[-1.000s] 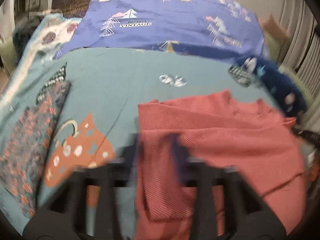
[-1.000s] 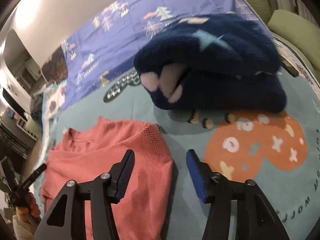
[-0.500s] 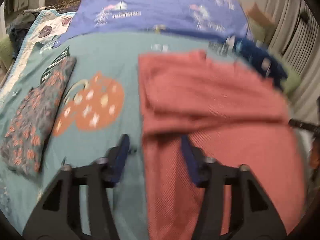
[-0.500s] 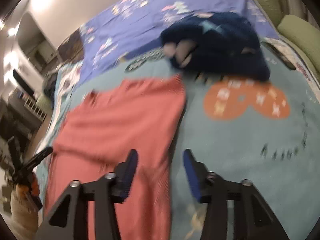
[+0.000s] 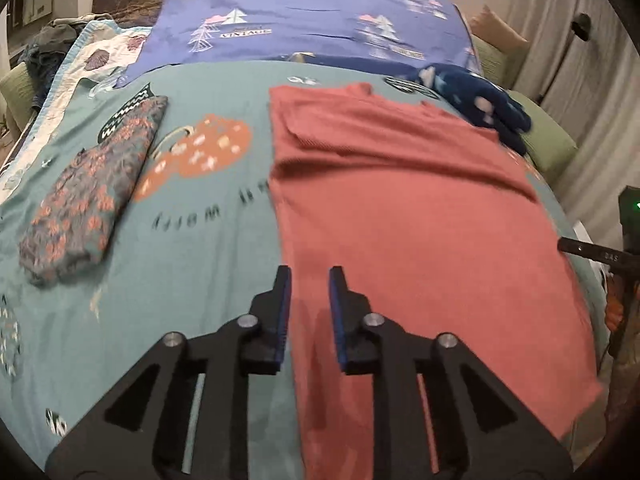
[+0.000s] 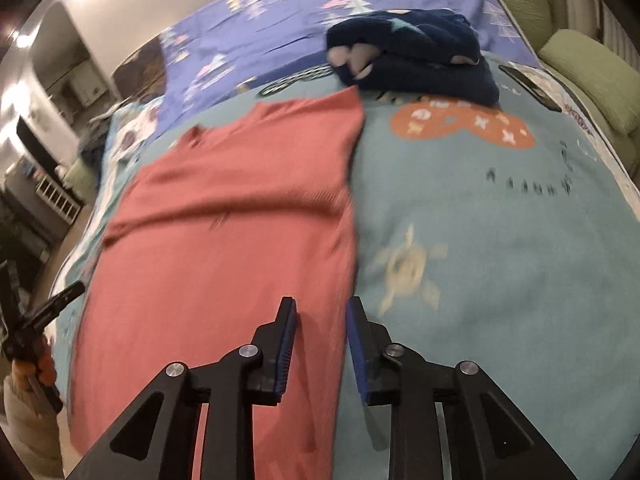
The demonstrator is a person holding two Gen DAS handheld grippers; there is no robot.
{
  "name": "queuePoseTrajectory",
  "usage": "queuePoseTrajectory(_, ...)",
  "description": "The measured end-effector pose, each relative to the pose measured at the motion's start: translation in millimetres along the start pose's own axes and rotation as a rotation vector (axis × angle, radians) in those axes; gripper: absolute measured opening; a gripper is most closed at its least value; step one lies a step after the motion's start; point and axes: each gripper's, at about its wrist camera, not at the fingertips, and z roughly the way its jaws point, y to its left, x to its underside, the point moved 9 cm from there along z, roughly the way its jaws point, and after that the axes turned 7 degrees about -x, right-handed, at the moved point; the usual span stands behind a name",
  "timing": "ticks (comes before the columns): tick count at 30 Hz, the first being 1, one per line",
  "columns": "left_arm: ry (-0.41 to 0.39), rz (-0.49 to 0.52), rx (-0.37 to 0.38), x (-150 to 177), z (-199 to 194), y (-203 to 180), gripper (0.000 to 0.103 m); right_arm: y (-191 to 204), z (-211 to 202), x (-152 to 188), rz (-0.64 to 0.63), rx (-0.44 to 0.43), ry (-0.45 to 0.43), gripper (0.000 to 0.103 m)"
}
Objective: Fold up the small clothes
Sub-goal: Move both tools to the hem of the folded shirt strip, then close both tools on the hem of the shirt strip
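The red shirt (image 5: 400, 216) now lies long and flat on the teal bed cover (image 5: 192, 240), with its sleeves folded in. Its neck end points to the far edge of the bed, and its bottom end is near the front edge. A second ago both grippers were up near the neck end. Now they have slid back along the shirt's two long sides to the bottom part.

The left gripper (image 5: 306, 300) is over the left side edge of the shirt. Its jaws have just opened a little, and they stand a small way apart. The cloth looks to be lying under them, not pinched. The right gripper (image 6: 320, 332) is over the right side edge (image 6: 348, 240). Its jaws popped open and have just closed part way, and they hold nothing.

So the sides look done. I think the next job is to pinch the bottom end and fold it up to the neck.

A folded flowery cloth (image 5: 92, 196) lies near the left edge. A dark blue fluffy thing (image 6: 416, 60) sits by the far right corner.
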Motion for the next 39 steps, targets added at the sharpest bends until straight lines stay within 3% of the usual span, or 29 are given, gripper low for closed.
queuePoseTrajectory(1, -0.004, 0.0, 0.001, 7.9, -6.7, -0.7, 0.026, 2.0, -4.3, 8.9, -0.005, -0.004, 0.002, 0.026)
queuePoseTrajectory(5, -0.022, 0.007, -0.015, 36.4, -28.7, -0.1, 0.049, 2.3, -19.3, 42.6, 0.023, -0.042, 0.002, 0.026)
queuePoseTrajectory(9, 0.005, 0.027, -0.006, 65.3, -41.2, 2.0, 0.051, -1.2, -37.5, 70.3, 0.058, -0.075, -0.026, 0.026)
queuePoseTrajectory(13, 0.018, -0.02, -0.012, 95.3, -48.1, 9.1, 0.052, 2.3, -55.6, 99.4, 0.041, -0.085, -0.043, 0.026)
queuePoseTrajectory(18, -0.022, -0.053, -0.023, 120.3, -62.8, 8.9, 0.073, 10.3, -74.3, 137.6, 0.028, -0.104, -0.095, 0.026)
queuePoseTrajectory(21, -0.015, -0.037, -0.037, 131.9, -69.1, 8.0, 0.079, 16.3, -79.2, 158.7, 0.031, -0.139, -0.099, 0.026)
queuePoseTrajectory(26, -0.001, -0.004, -0.015, 149.7, -80.6, 4.6, 0.079, 17.1, -88.2, 184.0, 0.074, -0.18, -0.118, 0.026)
queuePoseTrajectory(32, 0.008, 0.011, 0.034, 160.9, -87.5, -2.5, 0.078, 17.8, -85.7, 186.9, 0.134, -0.24, -0.106, 0.032)
queuePoseTrajectory(37, 0.011, -0.027, 0.038, 162.0, -92.2, 4.4, 0.056, 23.3, -83.0, 185.2, 0.118, -0.238, -0.087, 0.039)
queuePoseTrajectory(39, 0.017, -0.059, 0.051, 161.9, -92.4, 9.9, 0.036, 24.9, -81.5, 185.8, 0.108, -0.228, -0.078, 0.039)
